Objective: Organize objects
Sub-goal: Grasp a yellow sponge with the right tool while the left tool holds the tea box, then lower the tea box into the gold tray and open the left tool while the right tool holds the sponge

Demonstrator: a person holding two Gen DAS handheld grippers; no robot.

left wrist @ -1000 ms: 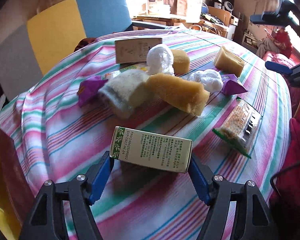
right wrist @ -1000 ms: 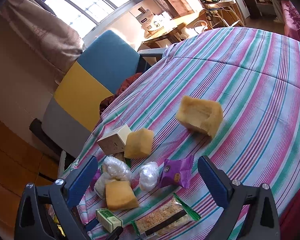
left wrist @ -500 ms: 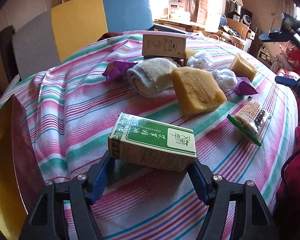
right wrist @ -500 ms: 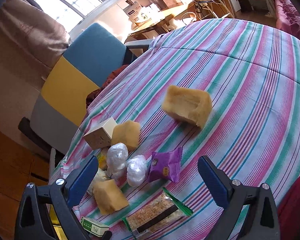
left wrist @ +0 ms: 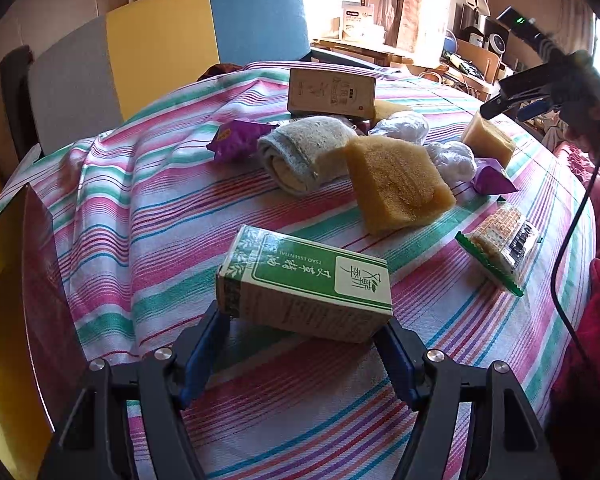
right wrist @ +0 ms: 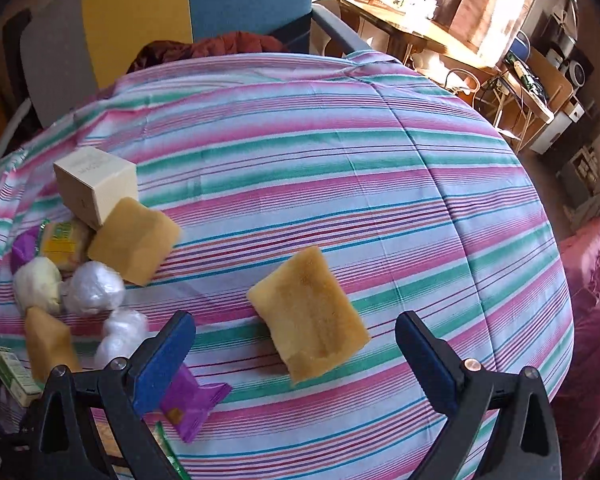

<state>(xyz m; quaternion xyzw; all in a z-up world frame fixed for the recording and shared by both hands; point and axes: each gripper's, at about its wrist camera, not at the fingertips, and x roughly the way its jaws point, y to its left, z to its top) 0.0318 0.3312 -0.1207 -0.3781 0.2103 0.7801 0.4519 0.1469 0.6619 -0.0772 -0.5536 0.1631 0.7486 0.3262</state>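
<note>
**Green box in our left grip, a sponge under our right**

Green and white, the box (left wrist: 304,288) sits between the blue pads of our left gripper (left wrist: 304,344). The pads press on both its ends, so we hold it, a little above the striped cloth (left wrist: 148,216).

Past the box, at twelve o'clock, lies a pile: a yellow sponge (left wrist: 396,184), a rolled grey towel (left wrist: 304,152), a purple packet (left wrist: 240,136), two white plastic balls (left wrist: 400,128) and a tan box (left wrist: 332,92) standing at the back. At two o'clock lies a cracker pack (left wrist: 500,244).

Our right gripper (right wrist: 296,356) is wide open with nothing in it. Another yellow sponge (right wrist: 308,312) lies on the cloth between its pads, touching neither. A second purple packet (right wrist: 192,400) lies just beside the left pad, at seven o'clock of that sponge. The pile sits at nine o'clock.
</note>
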